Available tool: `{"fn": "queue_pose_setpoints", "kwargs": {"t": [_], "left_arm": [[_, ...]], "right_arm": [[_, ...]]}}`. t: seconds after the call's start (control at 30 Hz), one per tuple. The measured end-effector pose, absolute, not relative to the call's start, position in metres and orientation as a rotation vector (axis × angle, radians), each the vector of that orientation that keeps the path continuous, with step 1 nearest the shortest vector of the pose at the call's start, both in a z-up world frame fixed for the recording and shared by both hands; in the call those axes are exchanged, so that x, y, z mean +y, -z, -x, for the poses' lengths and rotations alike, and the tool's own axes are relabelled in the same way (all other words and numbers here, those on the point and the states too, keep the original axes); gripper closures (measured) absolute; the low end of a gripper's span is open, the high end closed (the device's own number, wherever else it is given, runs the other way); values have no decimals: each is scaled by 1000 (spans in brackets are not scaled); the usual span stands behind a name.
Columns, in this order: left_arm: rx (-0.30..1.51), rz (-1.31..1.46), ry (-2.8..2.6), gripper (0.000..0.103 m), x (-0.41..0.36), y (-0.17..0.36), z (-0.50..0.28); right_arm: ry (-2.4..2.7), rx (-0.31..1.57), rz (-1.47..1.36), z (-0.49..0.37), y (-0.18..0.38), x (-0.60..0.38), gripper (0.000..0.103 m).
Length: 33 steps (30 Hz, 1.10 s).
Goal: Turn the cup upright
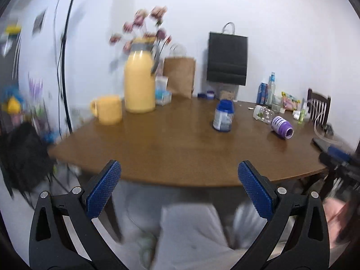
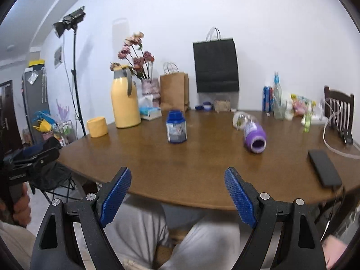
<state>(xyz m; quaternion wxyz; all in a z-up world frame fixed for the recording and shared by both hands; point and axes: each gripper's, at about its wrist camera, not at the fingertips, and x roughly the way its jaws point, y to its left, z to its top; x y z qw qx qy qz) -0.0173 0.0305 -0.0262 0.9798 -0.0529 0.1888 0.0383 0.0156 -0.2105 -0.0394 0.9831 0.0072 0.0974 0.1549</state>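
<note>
A purple cup (image 2: 255, 137) lies on its side on the brown table (image 2: 191, 164), its mouth facing me; it also shows in the left wrist view (image 1: 282, 127) at the right. A blue cup (image 2: 176, 130) stands mouth-down near the table's middle, and it shows in the left wrist view (image 1: 223, 118) too. A clear floral cup (image 1: 263, 113) lies on its side behind the purple one. My left gripper (image 1: 179, 175) is open and empty at the table's near edge. My right gripper (image 2: 177, 182) is open and empty at the near edge too.
A yellow thermos (image 2: 124, 100), a yellow mug (image 2: 97, 127), a tissue pack (image 2: 150, 112), paper bags (image 2: 174, 91) and bottles (image 2: 273, 99) stand along the back. A black phone (image 2: 324, 167) lies at the right edge. A chair (image 2: 339, 110) stands at the right.
</note>
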Motion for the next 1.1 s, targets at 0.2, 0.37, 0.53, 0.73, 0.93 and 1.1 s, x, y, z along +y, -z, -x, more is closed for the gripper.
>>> {"fn": "queue_pose_setpoints", "kwargs": {"t": [0.2, 0.37, 0.53, 0.73, 0.93, 1.1], "left_arm": [[368, 98, -74, 0, 27, 24, 17], [333, 65, -58, 0, 19, 20, 24], [309, 47, -52, 0, 14, 17, 29], [227, 28, -104, 0, 14, 8, 38], [225, 33, -98, 0, 15, 6, 36], [217, 28, -94, 0, 15, 5, 39]], "right_arm": [[-311, 200, -33, -17, 41, -213, 14], [-316, 202, -41, -17, 41, -213, 14], [-323, 179, -20, -13, 40, -209, 14], [-328, 165, -25, -10, 37, -210, 14], [-332, 157, -18, -8, 38, -209, 14], [-333, 152, -20, -8, 37, -209, 14]]}}
